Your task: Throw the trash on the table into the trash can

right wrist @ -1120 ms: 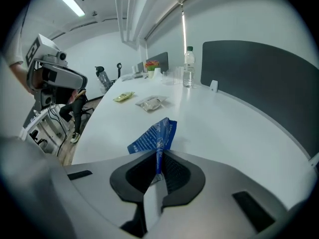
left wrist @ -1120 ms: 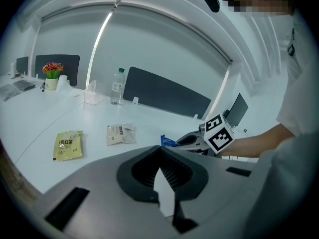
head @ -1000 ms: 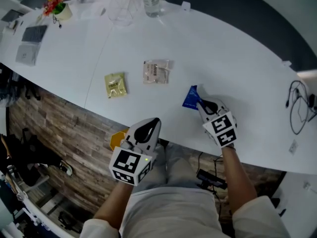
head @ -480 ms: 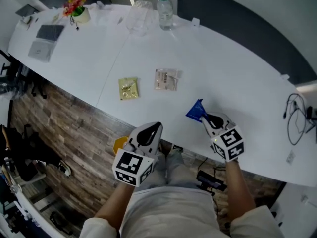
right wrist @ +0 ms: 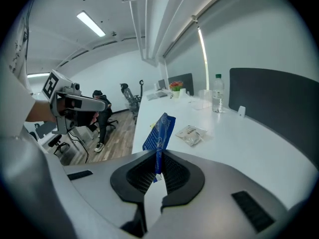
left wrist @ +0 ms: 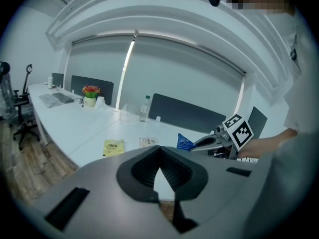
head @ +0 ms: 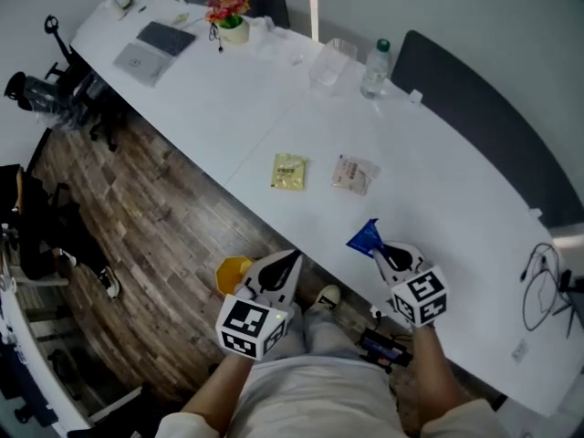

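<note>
Right gripper view: the crinkled blue plastic wrapper (right wrist: pixel 159 128) stands pinched in the closed jaws of the right gripper (right wrist: pixel 158 164), at mid-frame over the long white table (right wrist: pixel 239 133). The left gripper (left wrist: pixel 159 169) is closed and empty. This looks like the carrying step. Next, the wrapper should go to the yellow bin (head: pixel 233 273) on the floor at lower left, probably the trash can, and be released there.
</note>
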